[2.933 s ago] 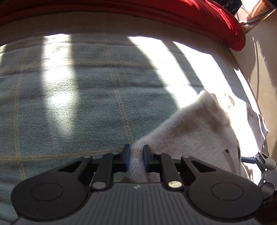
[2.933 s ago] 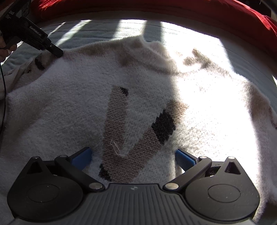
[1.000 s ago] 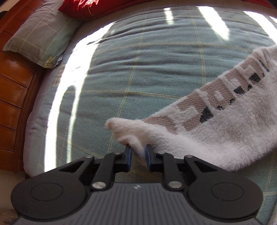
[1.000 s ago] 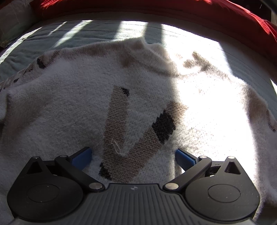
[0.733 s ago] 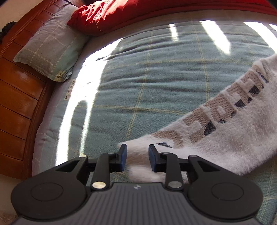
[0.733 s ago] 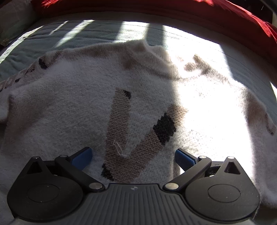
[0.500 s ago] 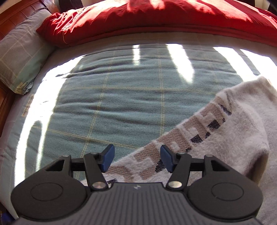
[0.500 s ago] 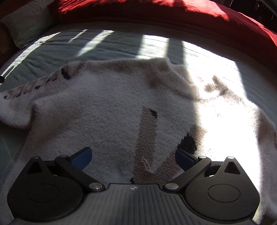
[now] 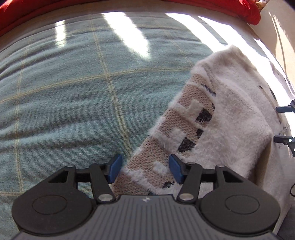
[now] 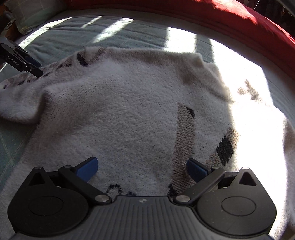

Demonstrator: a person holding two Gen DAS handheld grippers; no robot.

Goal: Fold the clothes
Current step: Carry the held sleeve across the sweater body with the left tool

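A fluffy white sweater with a beige and black knit pattern lies spread flat on the bed. Its patterned sleeve stretches out over the blanket. My left gripper hangs open just above that sleeve, nothing between its blue pads. The same left gripper shows at the far left of the right wrist view, beside the sleeve. My right gripper stands open low over the sweater's body, left of the beige V marking. The right gripper's fingertips peek in at the right edge of the left wrist view.
A grey-green checked blanket covers the bed. A red quilt runs along the far side. A checked pillow lies at the far left corner. Strong sun patches wash out the sweater's right side.
My left gripper let go of the sleeve end, opened, and swung right along the sleeve toward the body. My right gripper stayed open and shifted left over the sweater.
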